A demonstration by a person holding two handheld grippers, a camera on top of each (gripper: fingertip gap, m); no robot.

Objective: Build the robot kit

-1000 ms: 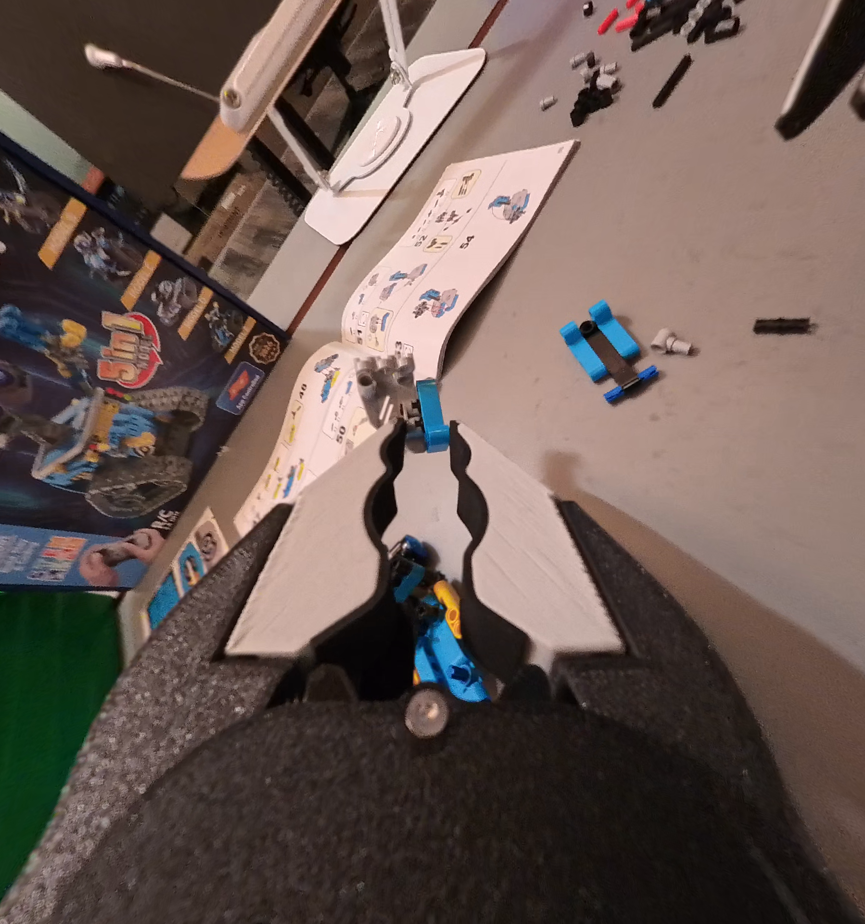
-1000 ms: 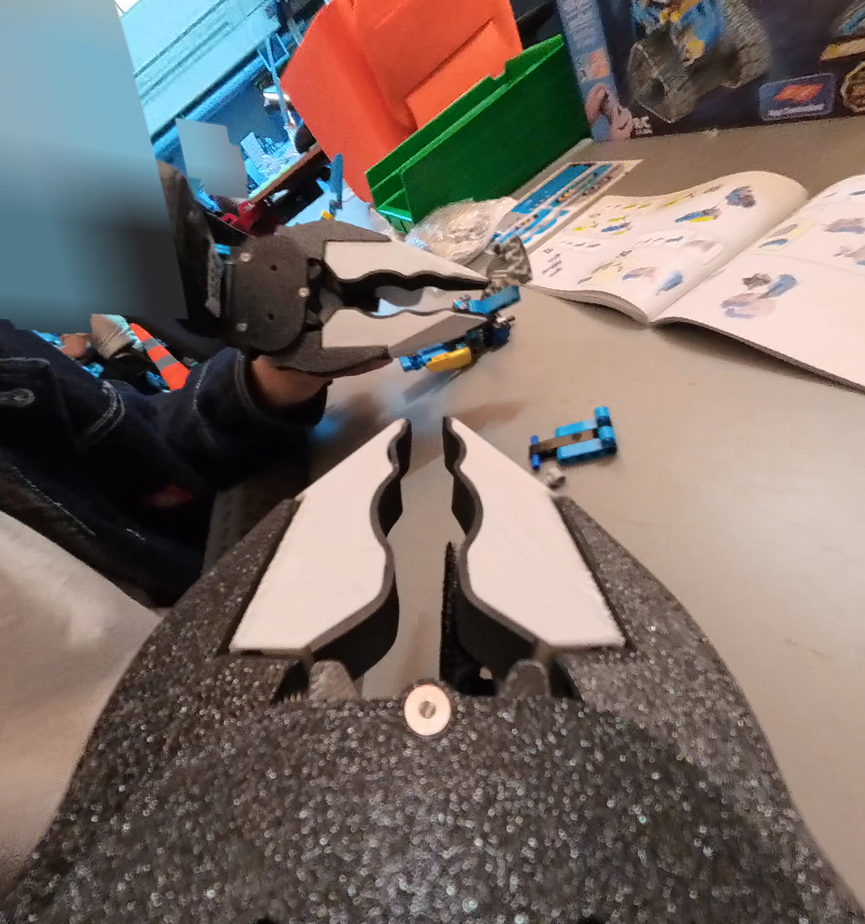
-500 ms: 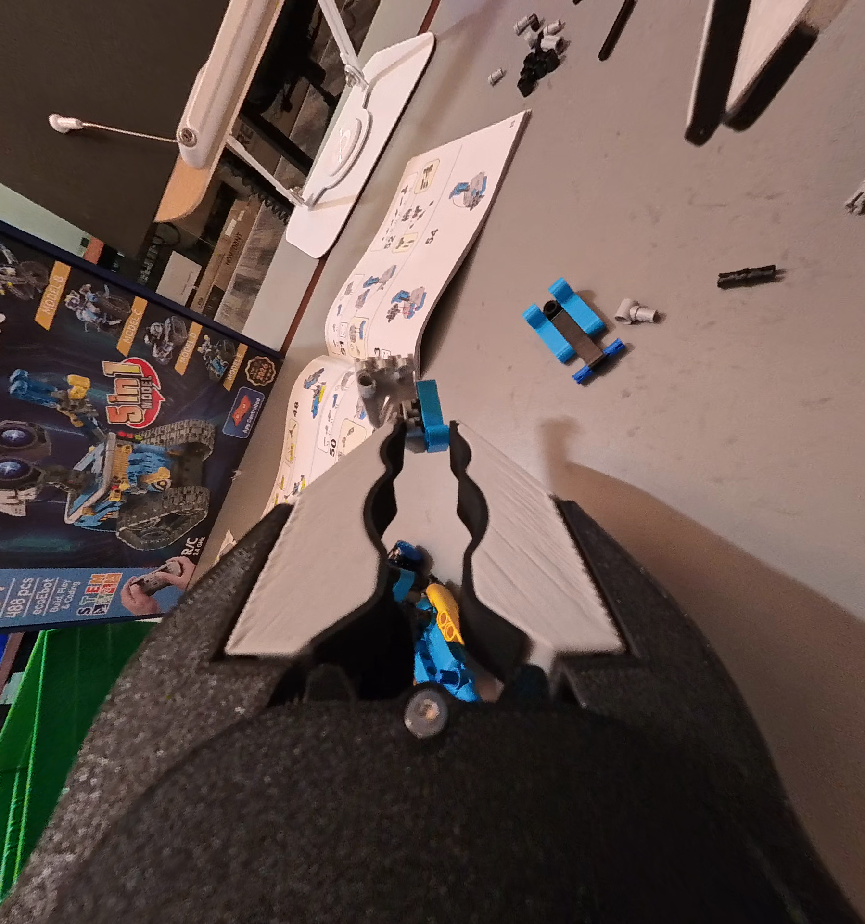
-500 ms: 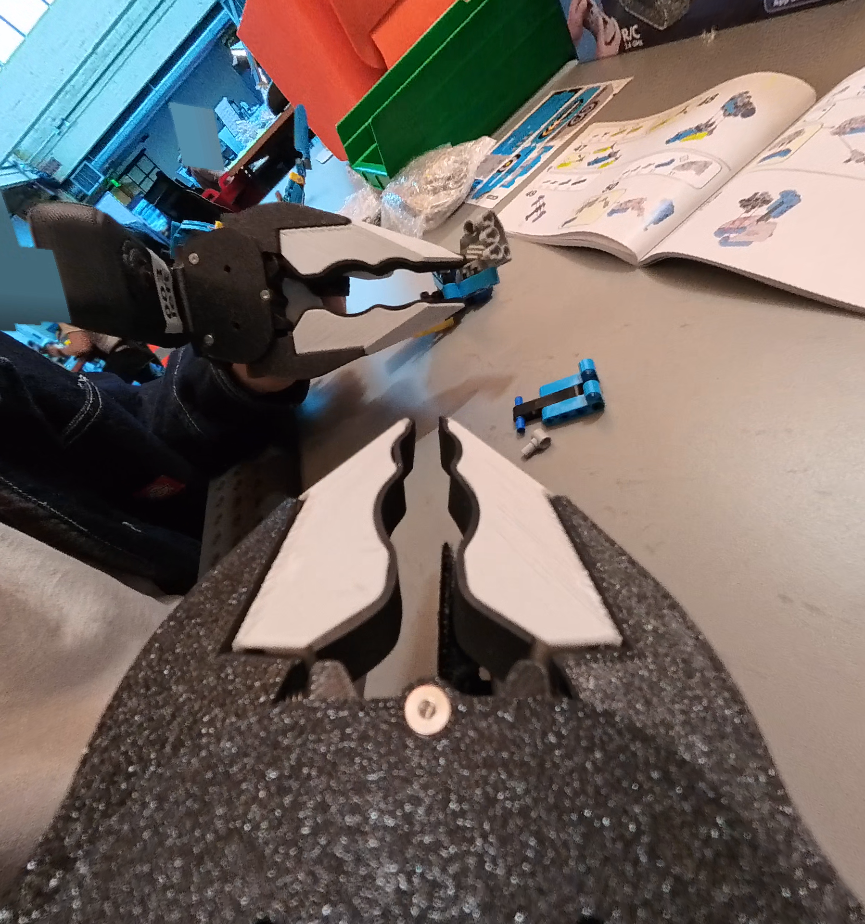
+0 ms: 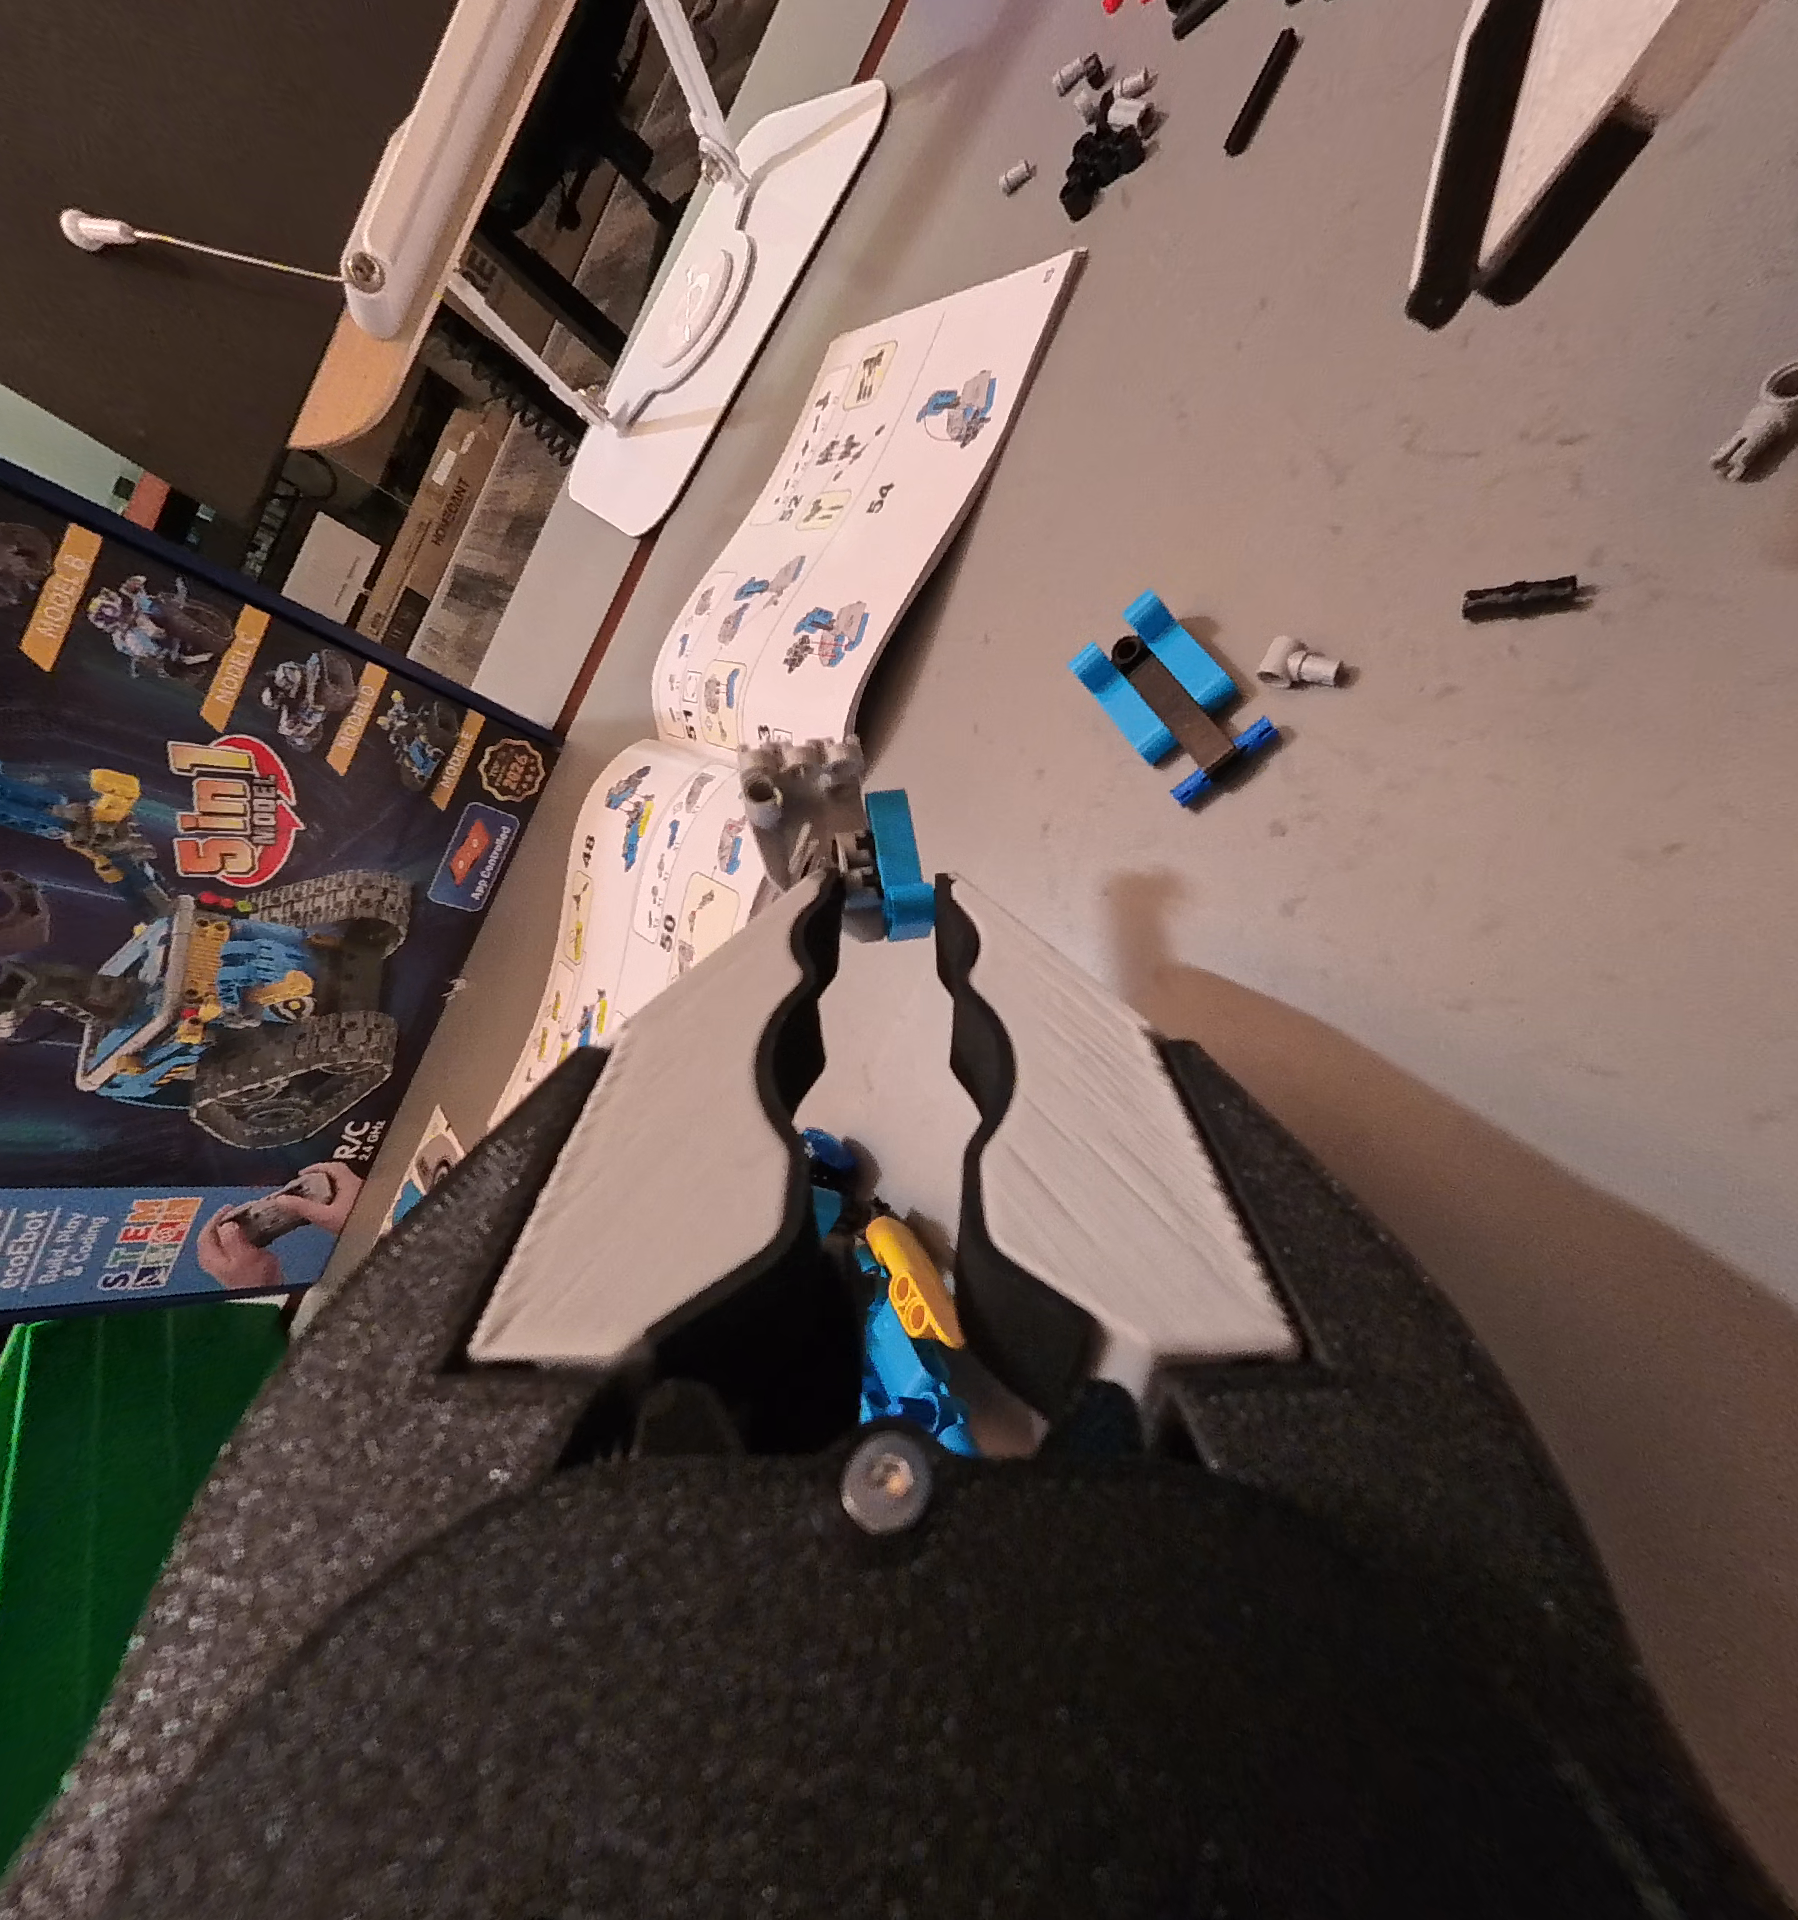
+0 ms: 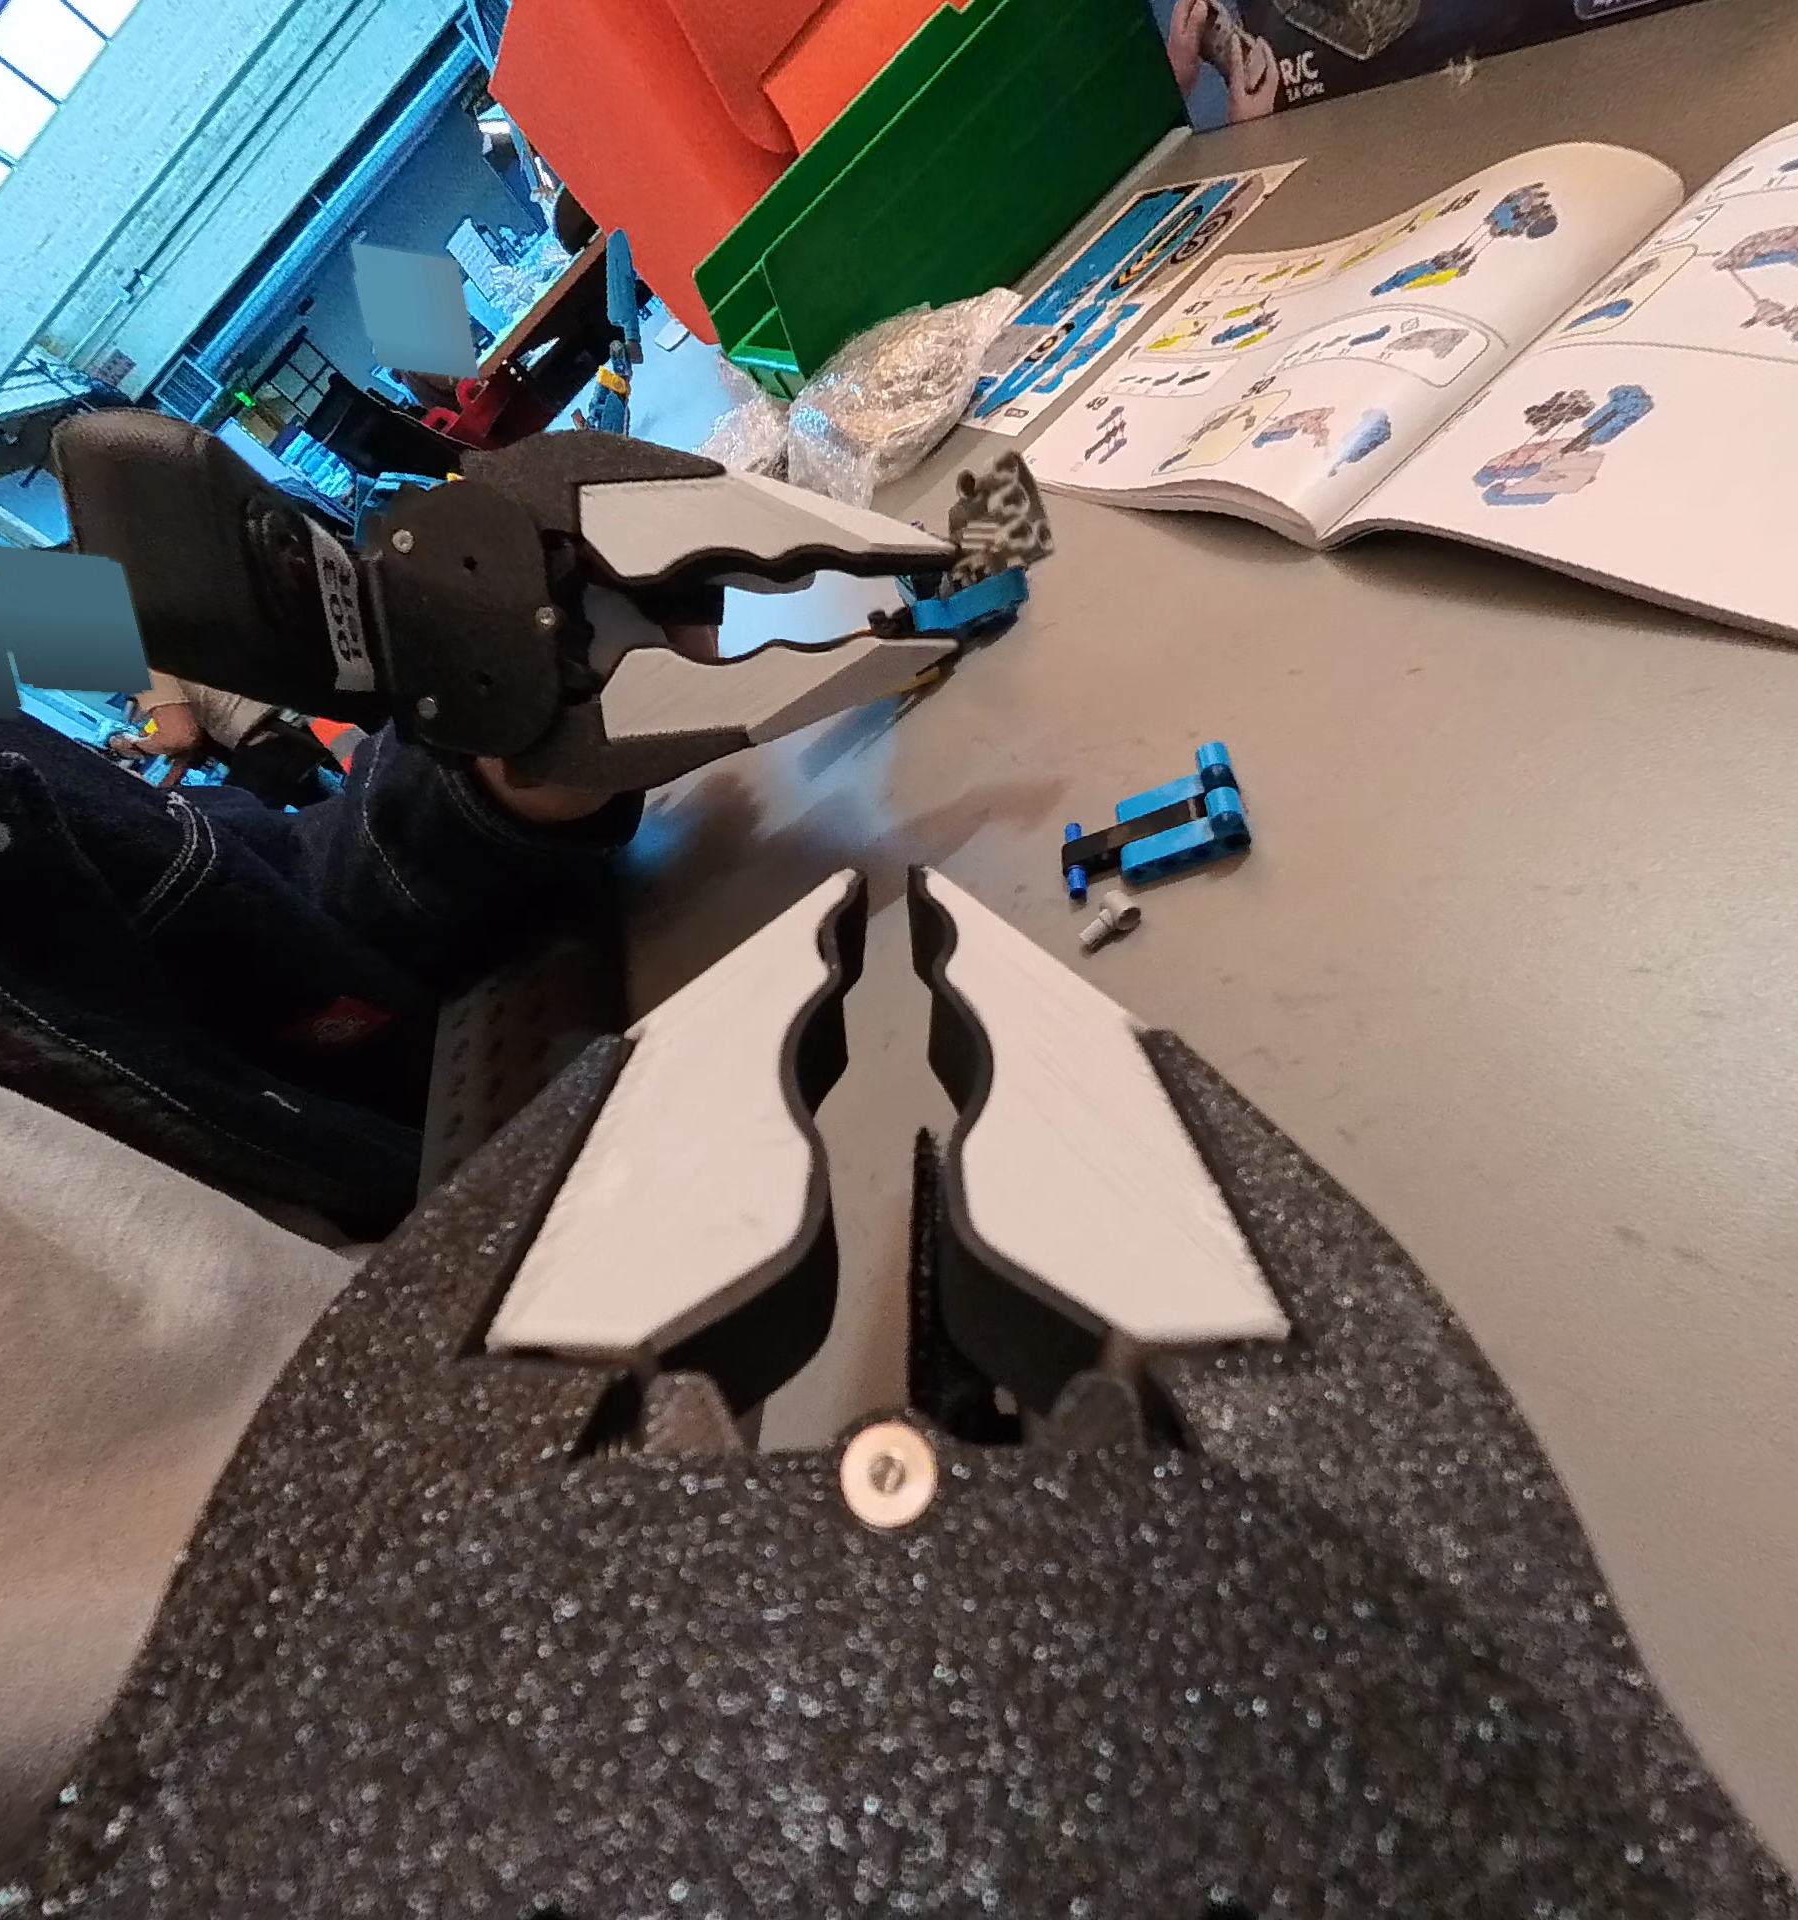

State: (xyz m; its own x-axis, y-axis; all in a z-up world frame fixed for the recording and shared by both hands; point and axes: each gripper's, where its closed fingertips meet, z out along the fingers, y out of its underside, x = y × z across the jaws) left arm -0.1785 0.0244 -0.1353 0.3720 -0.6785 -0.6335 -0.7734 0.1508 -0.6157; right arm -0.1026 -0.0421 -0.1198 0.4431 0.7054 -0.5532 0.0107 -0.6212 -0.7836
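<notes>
Left gripper pinches grey-and-blue brick assembly at fingertips, frame centre. Only right wrist view shows crinkled plastic bag, upper centre. Right gripper: ribbed fingers nearly closed, narrow gap, empty, above grey table. Blue-black brick piece now sits closer to right fingers than second ago.

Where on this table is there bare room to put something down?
The widest bare stretch of grey table lies right of the small blue-and-black assembly, below the open booklet. It is crowded round the left tongs, shut on a grey-and-blue assembly, and near the plastic bag. Loose black and grey pieces clutter the far end.
</notes>
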